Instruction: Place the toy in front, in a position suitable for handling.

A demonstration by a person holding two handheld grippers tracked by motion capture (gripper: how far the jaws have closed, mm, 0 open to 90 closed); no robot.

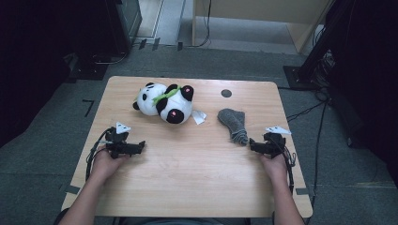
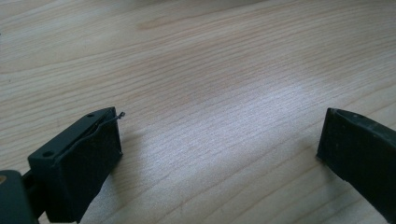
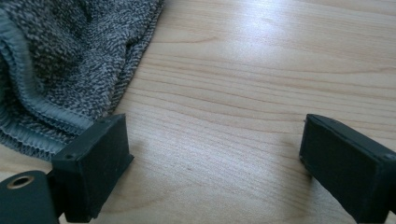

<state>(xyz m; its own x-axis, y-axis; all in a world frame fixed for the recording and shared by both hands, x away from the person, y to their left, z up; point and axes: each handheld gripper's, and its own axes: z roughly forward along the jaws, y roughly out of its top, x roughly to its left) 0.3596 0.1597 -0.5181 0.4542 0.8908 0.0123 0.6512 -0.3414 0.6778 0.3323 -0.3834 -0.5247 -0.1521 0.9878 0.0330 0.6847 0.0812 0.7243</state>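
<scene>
A black-and-white panda plush (image 1: 165, 102) with a green ribbon lies on its side at the back left of the wooden table (image 1: 197, 164); a white tag (image 1: 199, 116) sticks out beside it. A grey knitted sock (image 1: 233, 123) lies right of centre, its ribbed cuff (image 3: 28, 116) toward me. My left gripper (image 1: 140, 147) rests low on the table at the left, open, with bare wood between its jaws (image 2: 219, 140). My right gripper (image 1: 252, 145) sits just below the sock's cuff, open, its left jaw right next to the cuff, only wood between the jaws (image 3: 215, 149).
A small dark round mark (image 1: 226, 93) sits near the table's back edge. Cables (image 1: 309, 110) trail on the grey floor to the right, and dark equipment stands (image 1: 314, 65) flank the table at the back.
</scene>
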